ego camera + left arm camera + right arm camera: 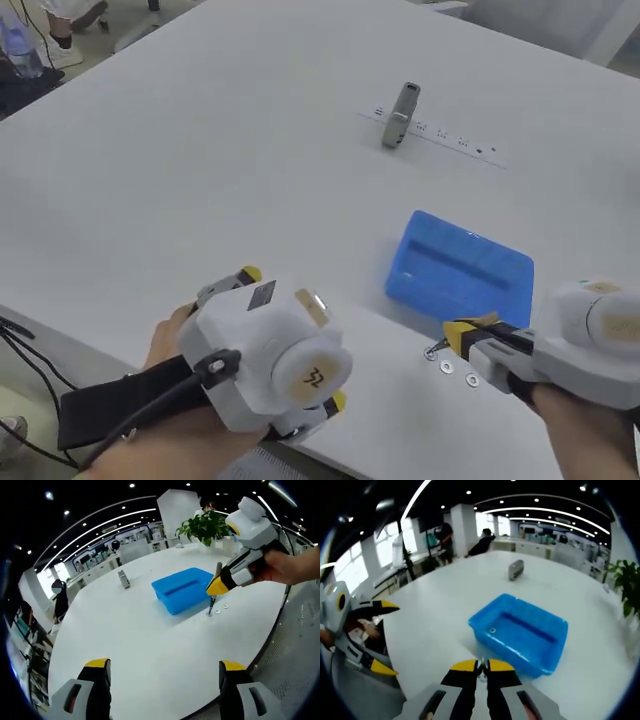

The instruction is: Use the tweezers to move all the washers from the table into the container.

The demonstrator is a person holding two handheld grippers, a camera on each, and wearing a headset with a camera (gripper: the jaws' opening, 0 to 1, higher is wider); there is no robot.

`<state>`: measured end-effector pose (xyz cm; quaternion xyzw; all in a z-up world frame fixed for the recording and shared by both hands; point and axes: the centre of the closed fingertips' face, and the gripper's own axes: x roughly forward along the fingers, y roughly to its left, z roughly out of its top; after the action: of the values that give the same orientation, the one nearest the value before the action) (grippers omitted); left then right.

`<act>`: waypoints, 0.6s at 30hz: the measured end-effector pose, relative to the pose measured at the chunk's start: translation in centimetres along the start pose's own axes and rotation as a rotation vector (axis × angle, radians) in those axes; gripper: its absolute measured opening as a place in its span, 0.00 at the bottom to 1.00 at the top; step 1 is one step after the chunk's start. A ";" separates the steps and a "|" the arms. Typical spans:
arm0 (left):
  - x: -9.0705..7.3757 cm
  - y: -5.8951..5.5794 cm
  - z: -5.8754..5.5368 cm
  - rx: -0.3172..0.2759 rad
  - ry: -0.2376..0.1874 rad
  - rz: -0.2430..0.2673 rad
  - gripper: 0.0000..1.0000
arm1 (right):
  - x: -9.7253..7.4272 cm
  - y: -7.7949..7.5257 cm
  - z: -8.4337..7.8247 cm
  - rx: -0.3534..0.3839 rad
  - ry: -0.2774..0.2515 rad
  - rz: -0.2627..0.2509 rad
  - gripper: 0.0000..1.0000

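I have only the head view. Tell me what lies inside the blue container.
Observer: The right gripper view shows one washer on the floor of the blue container.
Operator: Report the left gripper's jaws.
Observer: The left gripper is open, with nothing between its jaws.
Operator: Now check the tweezers' tip.
Observer: In the left gripper view, the tweezers, clamped in the right gripper, have their tip down at a second washer on the table. I cannot tell whether they pinch it.
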<state>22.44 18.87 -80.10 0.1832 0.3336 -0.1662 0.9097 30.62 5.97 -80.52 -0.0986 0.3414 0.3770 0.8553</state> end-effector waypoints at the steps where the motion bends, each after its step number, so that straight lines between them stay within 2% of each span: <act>1: 0.0 0.0 0.0 0.001 0.002 0.000 0.92 | 0.1 0.0 -0.1 -0.005 0.004 -0.003 0.03; 18: -0.1 -0.1 0.0 0.009 0.007 0.000 0.91 | 0.1 0.2 -0.3 0.008 0.023 0.009 0.03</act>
<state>22.35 18.84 -80.08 0.1878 0.3360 -0.1671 0.9077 30.37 6.00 -80.79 -0.0982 0.3533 0.3781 0.8500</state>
